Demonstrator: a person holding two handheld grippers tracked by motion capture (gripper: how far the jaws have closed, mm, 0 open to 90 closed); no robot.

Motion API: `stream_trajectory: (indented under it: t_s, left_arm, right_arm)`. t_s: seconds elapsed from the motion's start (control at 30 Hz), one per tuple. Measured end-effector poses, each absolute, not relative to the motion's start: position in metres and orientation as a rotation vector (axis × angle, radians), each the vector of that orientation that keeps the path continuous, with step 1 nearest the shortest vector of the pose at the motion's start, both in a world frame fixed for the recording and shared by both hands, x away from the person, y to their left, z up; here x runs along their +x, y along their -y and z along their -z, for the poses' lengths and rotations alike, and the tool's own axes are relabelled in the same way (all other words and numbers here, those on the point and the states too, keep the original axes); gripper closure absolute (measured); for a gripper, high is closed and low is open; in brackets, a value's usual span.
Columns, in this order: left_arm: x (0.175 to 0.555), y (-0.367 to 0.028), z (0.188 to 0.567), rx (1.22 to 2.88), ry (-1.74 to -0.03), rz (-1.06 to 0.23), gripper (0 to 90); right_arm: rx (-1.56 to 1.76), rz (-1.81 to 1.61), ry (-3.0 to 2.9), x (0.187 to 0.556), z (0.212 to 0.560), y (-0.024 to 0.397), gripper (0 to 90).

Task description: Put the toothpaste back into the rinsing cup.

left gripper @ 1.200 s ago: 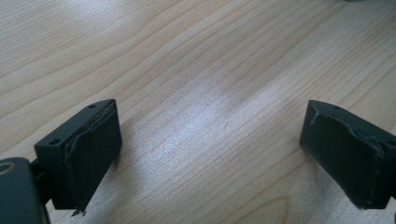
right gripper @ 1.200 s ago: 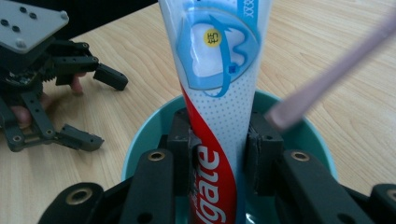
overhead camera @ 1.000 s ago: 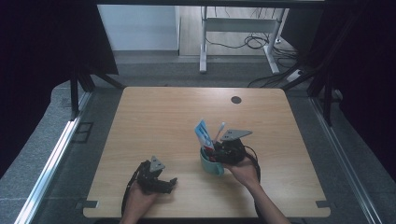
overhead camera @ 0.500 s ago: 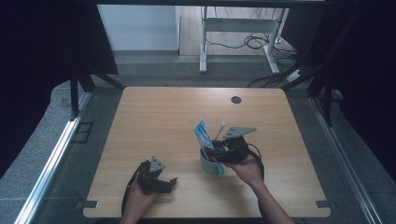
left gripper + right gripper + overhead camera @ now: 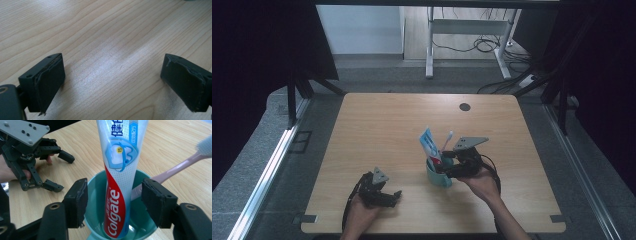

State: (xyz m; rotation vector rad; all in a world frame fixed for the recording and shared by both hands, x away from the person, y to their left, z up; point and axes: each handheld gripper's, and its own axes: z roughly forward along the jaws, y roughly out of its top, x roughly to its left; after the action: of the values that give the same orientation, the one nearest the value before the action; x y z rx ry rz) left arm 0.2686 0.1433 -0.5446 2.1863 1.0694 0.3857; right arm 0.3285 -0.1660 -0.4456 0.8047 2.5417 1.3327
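Near the table's front, we see the right gripper (image 5: 113, 202), jaws released, straddling the toothpaste tube (image 5: 119, 182) propped in 1 teal cup (image 5: 96, 195); the left gripper (image 5: 122, 82) rests released.

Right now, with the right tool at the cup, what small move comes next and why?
Probably close the right tool on the toothpaste tube. Its jaws stand open on either side of the tube, which stands in the teal cup beside a pink toothbrush.

Wooden table (image 5: 377, 130) (teal cup (image 5: 438, 176) aboard).
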Motion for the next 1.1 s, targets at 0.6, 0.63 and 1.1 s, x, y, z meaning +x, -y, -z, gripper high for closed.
stream_trajectory:
  t_s: [0.6, 0.63, 1.1]
  left_arm:
    - [0.269, -0.143, 0.545, 2.187, -1.069, -0.386, 5.4]
    - [0.269, -0.143, 0.545, 2.186, -1.069, -0.386, 5.4]
    - [0.269, -0.143, 0.544, 2.188, -1.069, -0.385, 5.4]
  right_arm:
    - [0.821, -1.287, -2.539, 0.323, 0.439, 0.174, 18.9]
    - [0.823, -1.285, -2.537, 0.322, 0.438, 0.175, 18.3]
    - [0.858, -1.249, -2.519, 0.32, 0.438, 0.191, 12.8]
